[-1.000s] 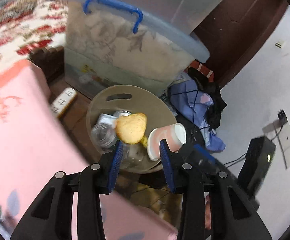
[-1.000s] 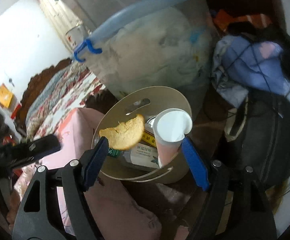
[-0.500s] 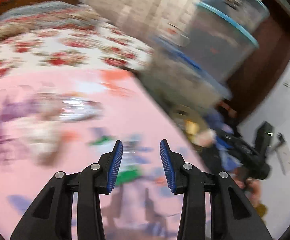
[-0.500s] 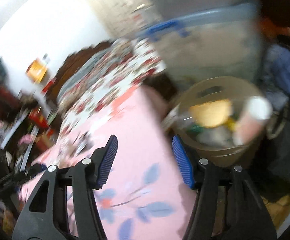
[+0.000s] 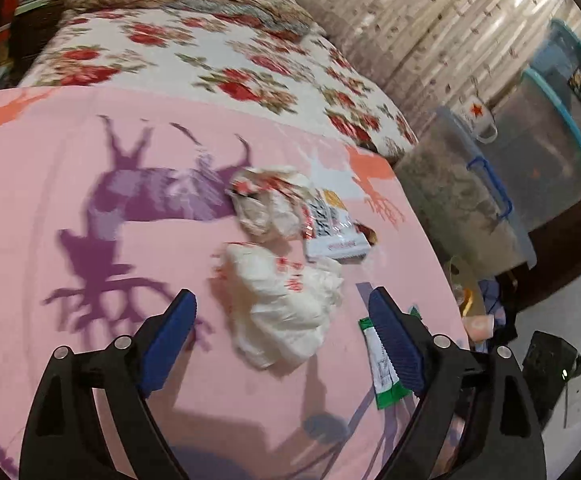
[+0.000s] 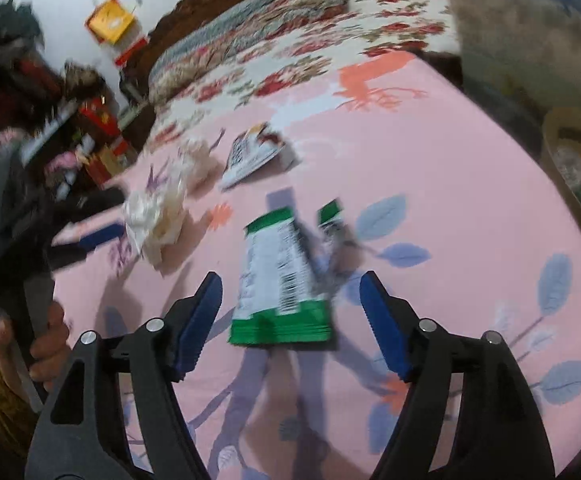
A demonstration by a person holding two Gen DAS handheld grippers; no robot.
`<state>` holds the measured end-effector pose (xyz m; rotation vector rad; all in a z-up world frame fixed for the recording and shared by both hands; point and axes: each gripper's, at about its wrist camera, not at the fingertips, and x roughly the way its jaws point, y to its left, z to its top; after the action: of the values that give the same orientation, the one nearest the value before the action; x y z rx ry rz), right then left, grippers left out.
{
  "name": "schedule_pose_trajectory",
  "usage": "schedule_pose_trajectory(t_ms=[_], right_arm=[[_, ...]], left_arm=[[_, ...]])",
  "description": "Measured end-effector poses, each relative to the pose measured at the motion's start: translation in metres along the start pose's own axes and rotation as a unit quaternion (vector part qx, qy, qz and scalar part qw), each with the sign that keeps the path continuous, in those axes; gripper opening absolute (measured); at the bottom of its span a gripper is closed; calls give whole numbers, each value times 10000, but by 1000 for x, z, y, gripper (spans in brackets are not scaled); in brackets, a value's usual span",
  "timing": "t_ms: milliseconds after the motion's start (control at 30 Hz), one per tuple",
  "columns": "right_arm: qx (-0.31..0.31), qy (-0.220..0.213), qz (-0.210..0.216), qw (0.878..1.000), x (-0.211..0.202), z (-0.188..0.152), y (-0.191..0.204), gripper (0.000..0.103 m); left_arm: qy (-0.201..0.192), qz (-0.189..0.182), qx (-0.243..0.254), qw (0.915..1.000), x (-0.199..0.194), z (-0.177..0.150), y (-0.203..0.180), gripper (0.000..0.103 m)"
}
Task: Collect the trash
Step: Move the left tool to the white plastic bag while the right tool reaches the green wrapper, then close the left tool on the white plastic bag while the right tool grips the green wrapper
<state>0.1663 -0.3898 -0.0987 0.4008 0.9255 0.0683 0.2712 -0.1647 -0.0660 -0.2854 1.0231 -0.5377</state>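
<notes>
Trash lies on a pink bedsheet. A crumpled white plastic bag lies just ahead of my open, empty left gripper. Beyond it are a second crumpled wrapper and a white snack packet. A green-and-white wrapper lies beside the left gripper's right finger. In the right wrist view that green wrapper lies flat between the fingers of my open, empty right gripper. The white bag and snack packet lie further off.
A tan trash bin with trash in it stands off the bed's right edge, also low in the left wrist view. Clear storage tubs stand beyond. A floral quilt covers the far bed. The left gripper shows in the right wrist view.
Both grippers have swung away from the trash bin to over the pink bed. Both have opened wider. The trash on the sheet has come into view ahead of the fingers.
</notes>
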Motion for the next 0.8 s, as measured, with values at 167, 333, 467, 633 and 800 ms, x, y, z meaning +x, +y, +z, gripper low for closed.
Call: schedule_pose_trajectory(t_ms=[167, 333, 467, 633, 800], right_arm=[[-640, 102, -547, 9964, 16, -11, 26, 75], [-1347, -24, -1011, 9857, 17, -25, 46, 65], [-1385, -186, -967, 9855, 7, -29, 49, 59], [-1472, -96, -861, 9853, -2, -48, 58, 42], [-1459, -88, -698, 9868, -12, -70, 67, 39]], left_arm=[[217, 298, 254, 9990, 34, -9, -6, 75], [114, 137, 318, 9993, 23, -20, 5, 39], [150, 101, 353, 9992, 2, -39, 11, 38], [239, -95, 523, 9983, -27, -76, 17, 38], [322, -218, 666, 9970, -49, -106, 20, 38]])
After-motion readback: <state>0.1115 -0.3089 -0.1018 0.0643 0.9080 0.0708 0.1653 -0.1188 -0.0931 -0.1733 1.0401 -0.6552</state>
